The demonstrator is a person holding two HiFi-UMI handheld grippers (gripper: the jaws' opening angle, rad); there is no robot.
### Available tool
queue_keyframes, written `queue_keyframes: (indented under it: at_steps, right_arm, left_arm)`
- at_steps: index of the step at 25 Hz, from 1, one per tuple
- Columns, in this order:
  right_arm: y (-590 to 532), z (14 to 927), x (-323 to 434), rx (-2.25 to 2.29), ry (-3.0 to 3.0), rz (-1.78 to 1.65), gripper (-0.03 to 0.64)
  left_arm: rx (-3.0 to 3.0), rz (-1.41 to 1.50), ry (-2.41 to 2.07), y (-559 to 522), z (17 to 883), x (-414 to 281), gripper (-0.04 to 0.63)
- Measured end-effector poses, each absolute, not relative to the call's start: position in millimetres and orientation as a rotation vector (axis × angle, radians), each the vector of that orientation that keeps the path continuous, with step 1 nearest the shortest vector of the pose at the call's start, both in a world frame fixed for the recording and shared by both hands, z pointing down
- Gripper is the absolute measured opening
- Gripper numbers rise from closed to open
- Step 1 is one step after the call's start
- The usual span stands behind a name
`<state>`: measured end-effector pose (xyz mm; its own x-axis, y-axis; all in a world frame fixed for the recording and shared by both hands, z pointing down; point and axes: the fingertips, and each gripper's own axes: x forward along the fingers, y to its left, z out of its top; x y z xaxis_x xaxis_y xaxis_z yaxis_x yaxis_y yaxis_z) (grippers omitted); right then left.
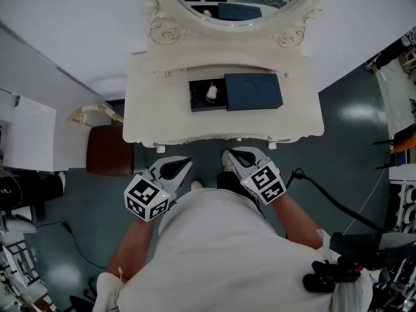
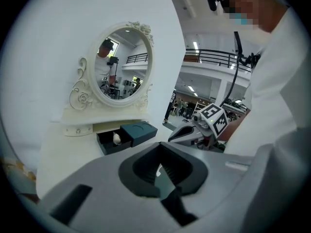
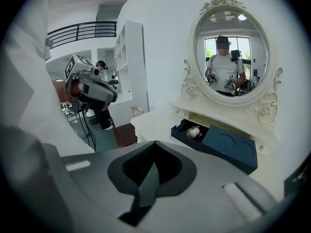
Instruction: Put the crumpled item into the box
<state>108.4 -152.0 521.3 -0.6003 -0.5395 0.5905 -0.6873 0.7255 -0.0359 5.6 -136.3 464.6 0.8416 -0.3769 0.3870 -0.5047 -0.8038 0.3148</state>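
The crumpled item (image 1: 211, 93) already lies inside the box (image 1: 207, 107), in the open tray end. It is small and pale, and its folds are too fine to make out; the tray's near wall hides its underside. At 3 o'clock of it the dark blue lid (image 1: 253, 91) covers the rest of the box, so you cannot see what lies beneath.

The box stands near the middle of the cream bench (image 1: 156, 109), with the oval mirror (image 1: 237, 8) at 12 o'clock, its upper part cut off by the frame. A brown stool (image 1: 109, 149) sits at 8 o'clock of the bench, its far edge tucked under the top.

Your two claws hang at 6 o'clock of the bench, well apart from the box. Your left claw (image 1: 181, 166) is pressed together with nothing between its tips, and your right claw (image 1: 235, 156) is likewise pressed together and empty. Your white shirt (image 1: 227, 252) hides your wrists and the floor below.
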Motion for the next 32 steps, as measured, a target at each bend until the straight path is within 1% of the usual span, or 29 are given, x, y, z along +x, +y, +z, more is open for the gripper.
queue_keyframes:
  at_steps: [9, 14, 32]
  right_arm:
    - [-116.2, 520.9, 80.6, 0.946, -2.358, 0.322, 0.002]
    - [-104.8, 511.2, 76.2, 0.934, -2.375, 0.313, 0.001]
    - [-87.3, 508.4, 53.6, 0.906, -2.366, 0.263, 0.000]
  left_arm:
    - [2.679, 0.443, -0.587, -92.7, 454.3, -12.2, 0.000]
    - [2.679, 0.438, -0.595, -79.6, 448.4, -11.2, 0.000]
    - [2.678, 0.435, -0.601, -63.3, 451.0, -30.5, 0.000]
